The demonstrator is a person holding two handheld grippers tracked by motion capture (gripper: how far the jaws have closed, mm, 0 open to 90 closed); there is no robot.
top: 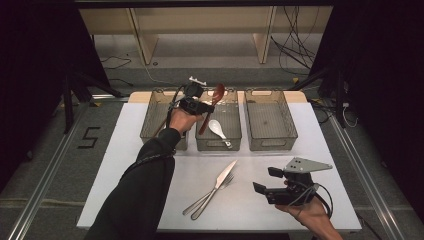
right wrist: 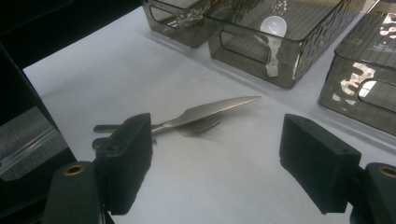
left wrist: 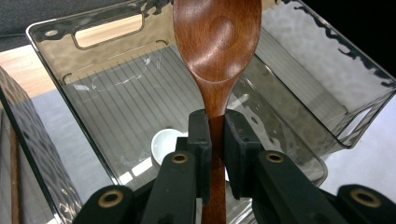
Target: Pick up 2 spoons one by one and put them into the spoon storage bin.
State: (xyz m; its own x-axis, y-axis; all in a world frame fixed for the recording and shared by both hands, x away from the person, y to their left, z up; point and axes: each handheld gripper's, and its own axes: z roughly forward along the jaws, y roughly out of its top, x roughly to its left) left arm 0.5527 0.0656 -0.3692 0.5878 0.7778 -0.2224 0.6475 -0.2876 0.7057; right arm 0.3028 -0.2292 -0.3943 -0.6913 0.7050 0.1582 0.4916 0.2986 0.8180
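We see a white table bearing three smoky plastic bins in a row at twelve o'clock. The right bin sits at one o'clock, the left bin at eleven. A knife and fork lie crossed, touching, near six o'clock. A white spoon rests nearby.

Reddish-brown wooden spoon between black jaws; behind it a smoky grey ribbed bin holding a white spoon.

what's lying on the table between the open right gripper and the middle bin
A knife and fork, crossed on the white table, lie between the right gripper and the middle bin, in the high view.
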